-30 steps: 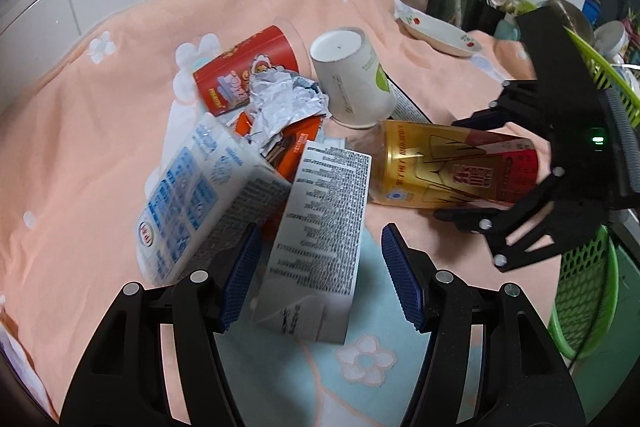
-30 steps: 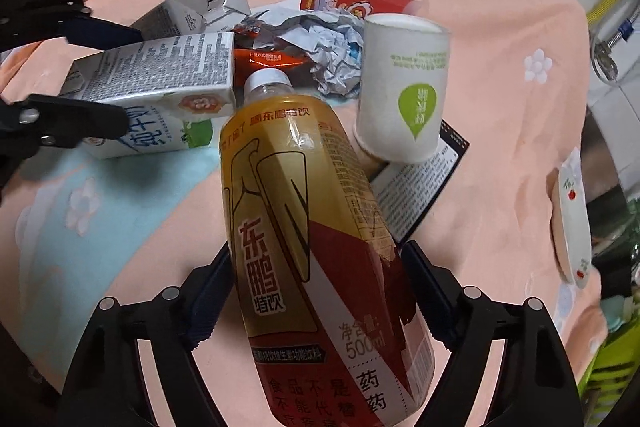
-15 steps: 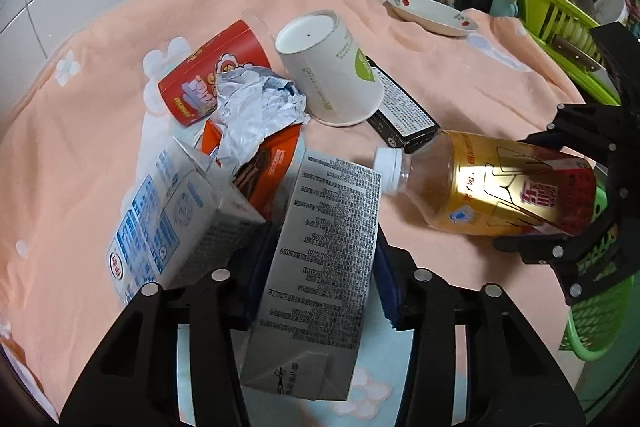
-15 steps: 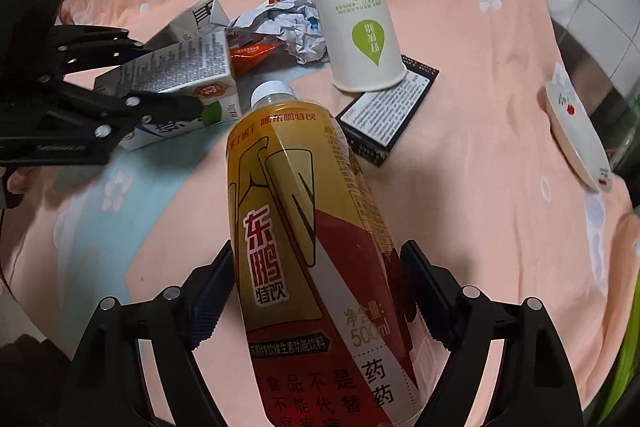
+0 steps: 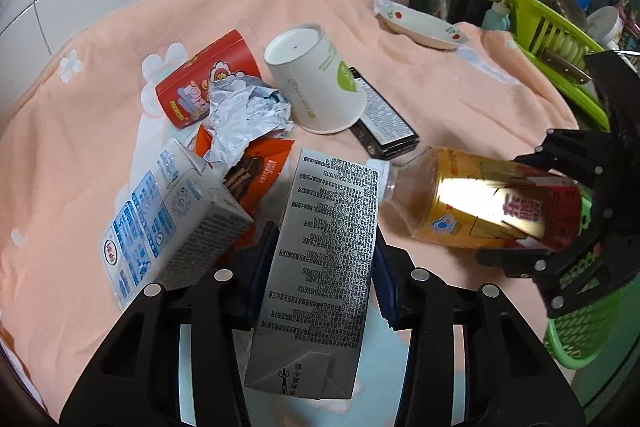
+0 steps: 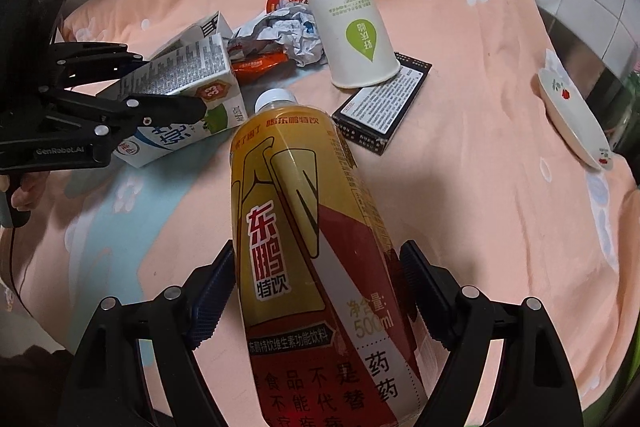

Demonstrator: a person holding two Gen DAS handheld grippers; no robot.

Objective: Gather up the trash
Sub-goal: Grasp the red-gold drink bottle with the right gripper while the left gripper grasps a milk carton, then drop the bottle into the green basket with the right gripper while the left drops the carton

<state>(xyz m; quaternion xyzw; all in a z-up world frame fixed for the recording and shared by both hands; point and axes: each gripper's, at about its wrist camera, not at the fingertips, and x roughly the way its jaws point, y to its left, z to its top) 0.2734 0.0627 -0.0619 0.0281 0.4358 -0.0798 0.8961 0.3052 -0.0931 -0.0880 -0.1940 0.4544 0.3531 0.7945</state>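
Blue-padded fingers [image 5: 267, 263] of the left gripper [image 5: 322, 267] clamp a grey printed milk carton [image 5: 320, 267]; the right gripper [image 6: 316, 291] grips a gold-and-red plastic drink bottle [image 6: 304, 247] above the peach cloth [image 6: 480, 167].

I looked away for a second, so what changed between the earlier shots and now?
The left gripper closed on the grey milk carton, which it only straddled before. The right gripper lifted the drink bottle higher off the pink cloth. The paper cup and crumpled wrapper stayed put.
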